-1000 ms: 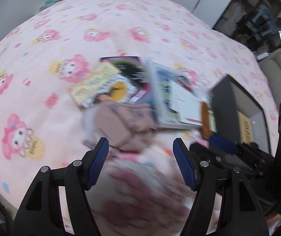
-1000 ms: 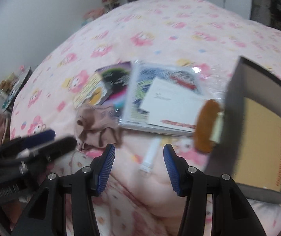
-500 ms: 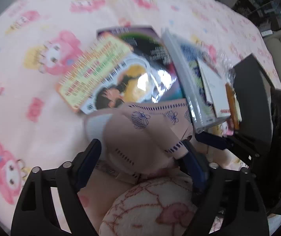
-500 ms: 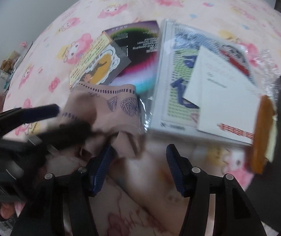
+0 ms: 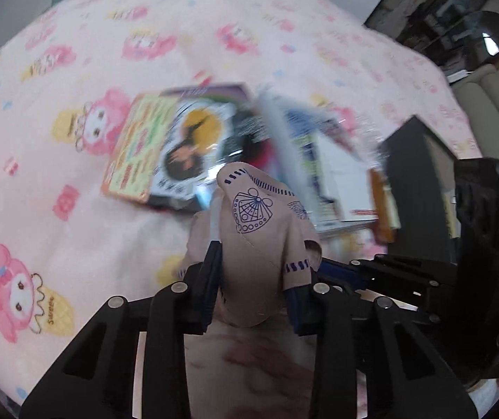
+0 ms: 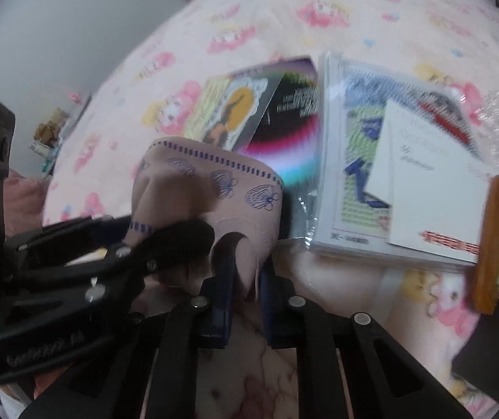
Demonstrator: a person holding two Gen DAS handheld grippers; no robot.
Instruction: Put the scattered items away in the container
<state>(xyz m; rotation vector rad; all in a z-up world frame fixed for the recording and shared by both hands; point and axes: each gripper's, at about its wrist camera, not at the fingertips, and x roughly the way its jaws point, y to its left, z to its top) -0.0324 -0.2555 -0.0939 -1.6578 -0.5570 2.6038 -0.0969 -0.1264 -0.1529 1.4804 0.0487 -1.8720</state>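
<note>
my left tool (image 5: 252,281) is clamped on a beige cloth pouch (image 5: 261,244) printed with dark blue shell motifs and dashed trim, the fabric bunched up between its blue pads. my right tool (image 6: 244,295) is pinched on another part of the same pouch (image 6: 214,192), its pads drawn close together with a fold of the cloth between them; in the right wrist view the left tool (image 6: 151,241) reaches in from the left and grips the pouch near its top. the pouch is held up off the pink cartoon-print bedspread (image 5: 74,160). just beyond it on the bed lie a colourful card packet (image 6: 235,111) overlapping a dark booklet (image 6: 294,118), and beside them a clear-wrapped stack of papers (image 6: 382,160) with a white card on top. a brown oblong item (image 6: 493,244) sits at the right edge of that stack, next to the dark container (image 5: 420,188), which stands to the right of the heap.
</note>
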